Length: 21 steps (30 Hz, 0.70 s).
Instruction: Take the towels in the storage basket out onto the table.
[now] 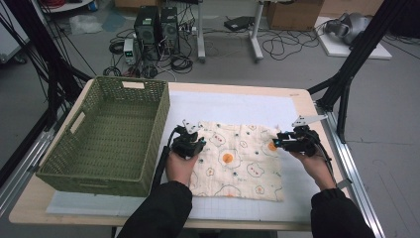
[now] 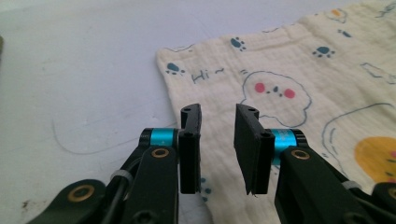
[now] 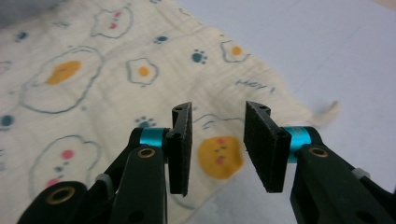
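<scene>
Cream cloth (image 1: 241,161) printed with fried eggs and paw marks, spread flat on the white mat (image 1: 228,106) at the centre of the desk (image 1: 29,201). Left claw (image 1: 194,142) sits at the cloth's 9 o'clock edge, its jaws parted over the fabric and pinching nothing. Right claw (image 1: 278,141) sits at the 3 o'clock edge near the far corner, jaws likewise spread, with the cloth lying free beneath them. Green woven basket (image 1: 106,134) stands at 9 o'clock of the cloth, just beside the left claw.
</scene>
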Motion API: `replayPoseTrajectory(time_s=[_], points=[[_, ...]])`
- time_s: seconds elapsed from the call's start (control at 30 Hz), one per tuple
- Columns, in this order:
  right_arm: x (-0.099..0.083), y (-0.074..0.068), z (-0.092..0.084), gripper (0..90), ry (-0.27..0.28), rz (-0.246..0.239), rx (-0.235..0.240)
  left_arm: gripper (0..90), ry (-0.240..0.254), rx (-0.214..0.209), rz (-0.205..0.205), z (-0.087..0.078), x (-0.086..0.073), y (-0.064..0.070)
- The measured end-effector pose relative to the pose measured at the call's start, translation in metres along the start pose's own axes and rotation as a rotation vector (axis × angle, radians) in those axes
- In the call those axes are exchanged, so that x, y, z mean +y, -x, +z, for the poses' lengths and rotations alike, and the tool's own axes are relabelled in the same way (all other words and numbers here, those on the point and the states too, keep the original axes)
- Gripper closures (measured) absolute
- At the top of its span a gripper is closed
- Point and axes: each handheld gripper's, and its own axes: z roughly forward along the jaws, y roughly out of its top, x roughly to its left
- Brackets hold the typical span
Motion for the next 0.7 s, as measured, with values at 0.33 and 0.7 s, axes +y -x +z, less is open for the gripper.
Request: replayPoseTrajectory(time_s=[0.33, 0.7], points=[[-0.021, -0.02, -0.005, 49.1, 0.085, 0.032, 0.064, 63.4, 0.035, -0.069, 0.004, -0.01, 0.002, 0.001], [-0.025, -0.029, -0.004, 42.6, 0.098, 0.028, 0.076, 57.0, 0.044, -0.093, -0.013, -0.012, 0.003, 0.001]])
